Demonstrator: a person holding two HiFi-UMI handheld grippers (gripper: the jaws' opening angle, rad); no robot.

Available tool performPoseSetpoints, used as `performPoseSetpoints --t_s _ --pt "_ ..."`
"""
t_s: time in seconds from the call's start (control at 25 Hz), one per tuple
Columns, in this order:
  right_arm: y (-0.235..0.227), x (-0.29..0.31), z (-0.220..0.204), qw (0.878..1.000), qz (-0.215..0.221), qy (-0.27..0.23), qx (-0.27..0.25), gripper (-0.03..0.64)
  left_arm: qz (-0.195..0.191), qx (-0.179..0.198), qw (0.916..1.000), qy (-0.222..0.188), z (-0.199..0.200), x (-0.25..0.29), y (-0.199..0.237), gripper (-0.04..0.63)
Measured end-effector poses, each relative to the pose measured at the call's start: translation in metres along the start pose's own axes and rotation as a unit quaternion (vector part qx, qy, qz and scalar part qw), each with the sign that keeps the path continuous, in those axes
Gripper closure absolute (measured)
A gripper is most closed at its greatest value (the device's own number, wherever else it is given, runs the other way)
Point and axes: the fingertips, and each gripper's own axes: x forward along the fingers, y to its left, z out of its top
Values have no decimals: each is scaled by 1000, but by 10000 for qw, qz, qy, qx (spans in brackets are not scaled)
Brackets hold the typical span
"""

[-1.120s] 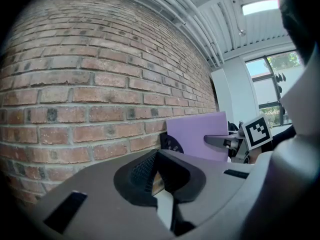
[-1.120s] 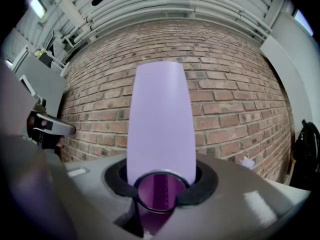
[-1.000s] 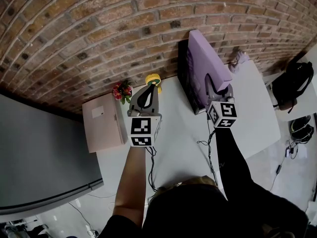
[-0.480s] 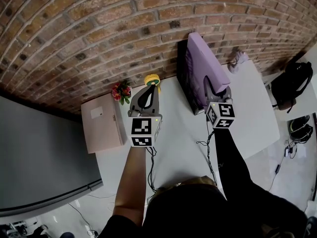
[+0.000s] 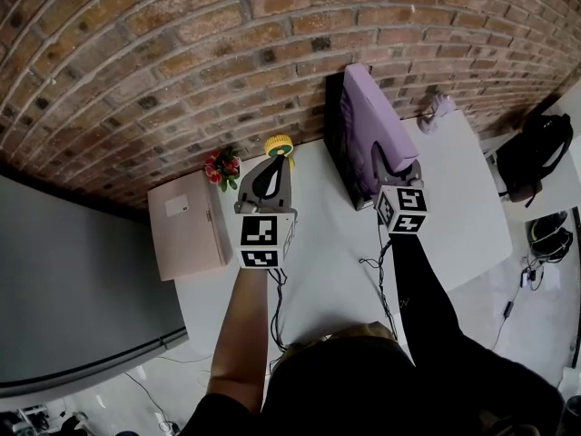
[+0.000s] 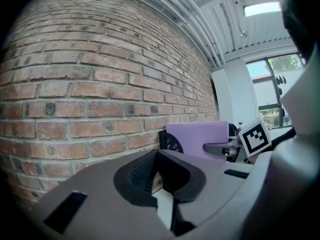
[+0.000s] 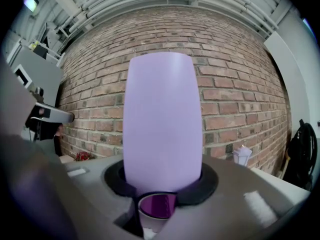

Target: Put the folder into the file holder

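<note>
A purple folder [image 5: 377,116] stands on edge, tall and narrow, against the black file holder [image 5: 335,153] by the brick wall. My right gripper [image 5: 390,159] is shut on the folder's near edge. In the right gripper view the folder [image 7: 162,124] rises straight up out of that gripper [image 7: 162,186]. Whether its lower edge sits inside the holder is hidden. My left gripper [image 5: 273,163] hovers over the white table [image 5: 318,243], left of the holder, shut with nothing in it. In the left gripper view its jaws meet at the tips [image 6: 156,155], with the folder [image 6: 200,134] and holder [image 6: 170,143] beyond.
A small pot of red flowers [image 5: 222,165] and a yellow object [image 5: 280,143] stand by the wall near my left gripper. A tan flat box [image 5: 188,223] lies at the table's left. A white lantern [image 5: 438,107] sits behind the folder. A black backpack [image 5: 540,153] lies on the floor at the right.
My right gripper and the folder have shifted a little to the left, toward the holder. The left gripper has stayed where it was.
</note>
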Motion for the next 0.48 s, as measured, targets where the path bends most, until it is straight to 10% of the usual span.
performPoseSetpoints --t_s 0.48 --pt "0 2 -9 9998 -15 183 -38 478 22 -35 10000 31 -4 -4 -2 586"
